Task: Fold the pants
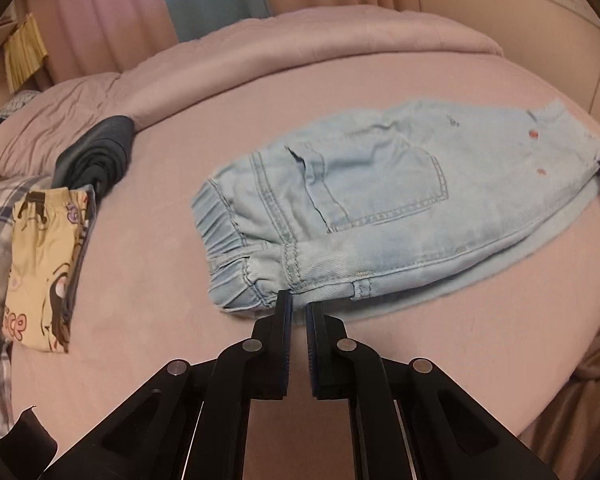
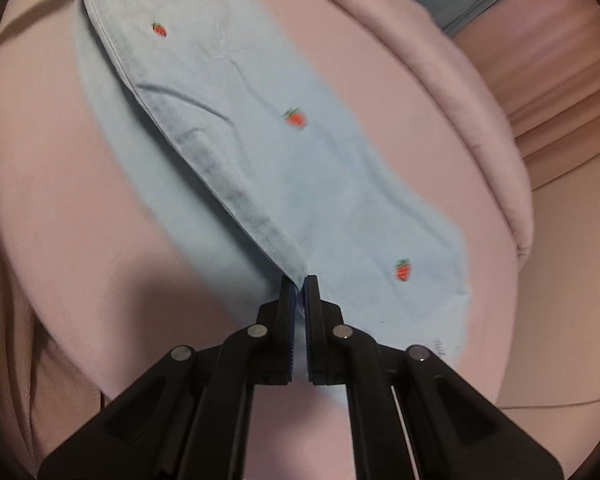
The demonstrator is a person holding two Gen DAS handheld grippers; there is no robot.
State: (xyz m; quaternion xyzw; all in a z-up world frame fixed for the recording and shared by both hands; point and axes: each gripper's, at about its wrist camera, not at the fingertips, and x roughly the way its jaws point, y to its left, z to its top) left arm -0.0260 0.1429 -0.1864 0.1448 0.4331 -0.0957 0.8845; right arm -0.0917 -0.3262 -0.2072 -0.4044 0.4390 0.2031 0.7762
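Light-blue denim pants w/ small red strawberry embroidery [image 1: 380, 200] lie on the pink-sheeted bed [image 1: 160, 300], stretched lengthwise between the two claws. Already doubled along their length: one leg sits on top of the other, back pocket up, elastic waistband bunched at the left-claw end. A strip of the under layer shows past the top layer's seam edge, so the legs aren't lined up exactly.

Left claw [image 1: 297, 300]: jaws nearly together, nipping the near waistband corner by the belt loop; a thin gap shows lower down between the pads. Right claw [image 2: 299, 282]: jaws pressed together on the cloth at the leg end of the pants [image 2: 260, 140], a fold of denim running up from the tips. Its black tip also peeks in at the far right edge of the left wrist view, at the hem.

Progress, as I read it: first fold (leg over leg) done, roughly half-way. Left to do: bring hem end toward waistband, maybe one more fold after, then flatten + tidy the offset edge.

Off to the side, near the quilt: folded yellow cartoon-print garment [image 1: 40, 264] and a rolled dark-grey garment [image 1: 100, 156] — prob. earlier finished pieces, can't confirm.
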